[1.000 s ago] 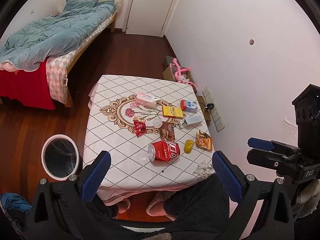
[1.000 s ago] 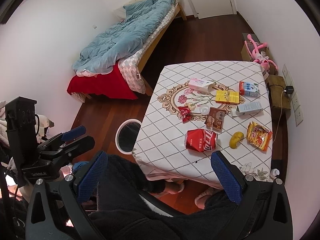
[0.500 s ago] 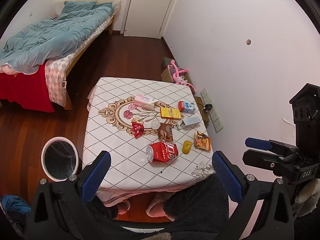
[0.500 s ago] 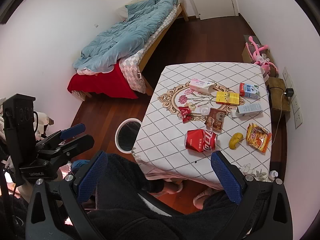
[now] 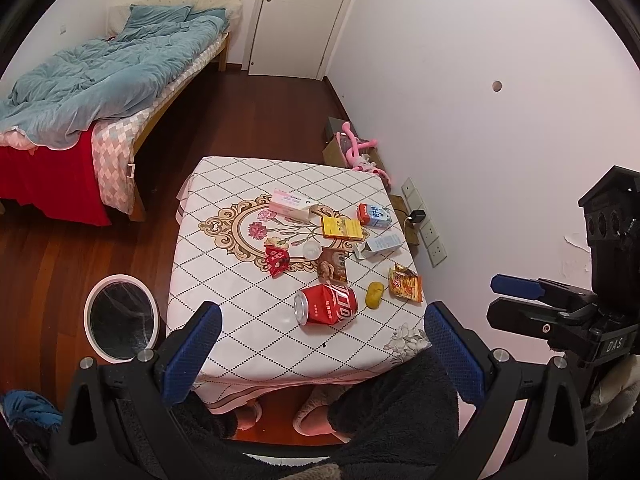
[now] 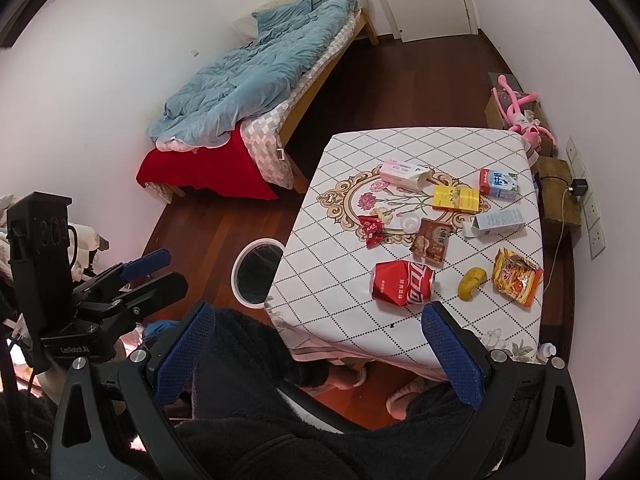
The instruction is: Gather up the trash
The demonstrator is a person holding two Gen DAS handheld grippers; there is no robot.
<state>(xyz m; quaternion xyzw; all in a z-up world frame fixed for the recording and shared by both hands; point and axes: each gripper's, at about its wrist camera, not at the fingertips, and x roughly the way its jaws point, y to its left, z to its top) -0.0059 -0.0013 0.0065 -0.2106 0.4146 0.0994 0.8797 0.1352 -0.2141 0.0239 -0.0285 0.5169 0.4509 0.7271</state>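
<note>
On the patterned table (image 5: 248, 300) lies the trash: a dented red can (image 5: 325, 305) nearest, a yellow peel (image 5: 374, 294) and orange snack bag (image 5: 406, 282) beside it, cartons and wrappers farther back. Left of it on the floor stands a white bin (image 5: 120, 322). Left gripper (image 5: 320, 354) and right gripper (image 6: 316, 354) hover high, both spread wide, holding nothing.

Bedroom, white walls (image 5: 460, 60), dark red-brown wood floor (image 5: 248, 120). Bed (image 5: 100, 92) along far-left wall, rumpled teal duvet, red sheet hanging at near end. White door (image 5: 296, 16) closed, far corner. Bench (image 5: 224, 280) with white diamond-pattern cloth, floral medallion. Wall sockets (image 5: 424, 224) low on right wall, charger plugged in. Even indoor lighting.
</note>
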